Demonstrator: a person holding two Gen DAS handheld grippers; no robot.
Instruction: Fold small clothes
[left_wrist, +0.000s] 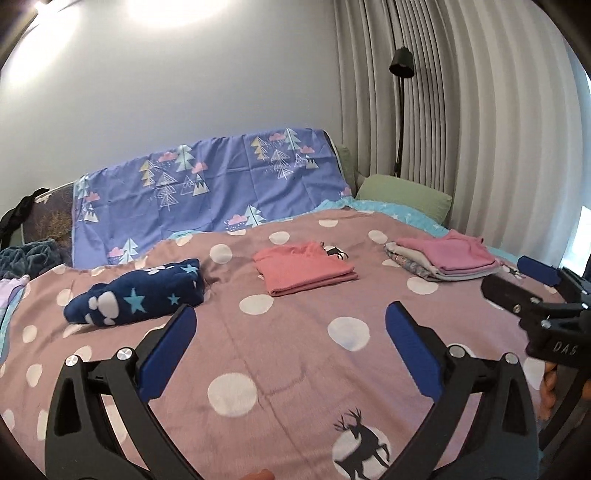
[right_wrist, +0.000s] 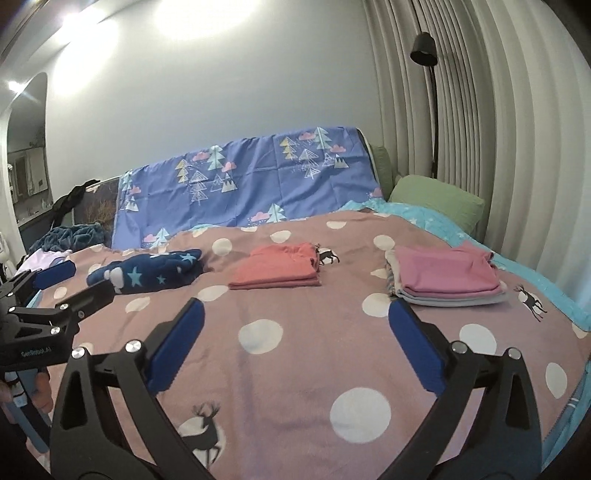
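Three lots of clothes lie on the mauve dotted bedspread (left_wrist: 295, 373). A navy star-patterned garment (left_wrist: 136, 299) (right_wrist: 147, 275) is loosely bundled at the left. In the middle sits a folded coral garment (left_wrist: 306, 271) (right_wrist: 280, 271). A folded stack with a pink piece on top (left_wrist: 447, 258) (right_wrist: 447, 277) is at the right. My left gripper (left_wrist: 290, 312) hovers open and empty above the bare bedspread, short of the clothes. My right gripper (right_wrist: 295, 306) does the same, also open and empty. Each shows at the other view's edge: right gripper (left_wrist: 524, 286), left gripper (right_wrist: 74, 286).
A purple tree-print sheet (left_wrist: 221, 184) hangs over the headboard. A green pillow (right_wrist: 436, 199), a black floor lamp (right_wrist: 424, 48) and pleated curtains (right_wrist: 498, 147) stand at the back right. A teal blanket (right_wrist: 70, 236) and pale lilac clothes (right_wrist: 44, 260) lie at the far left.
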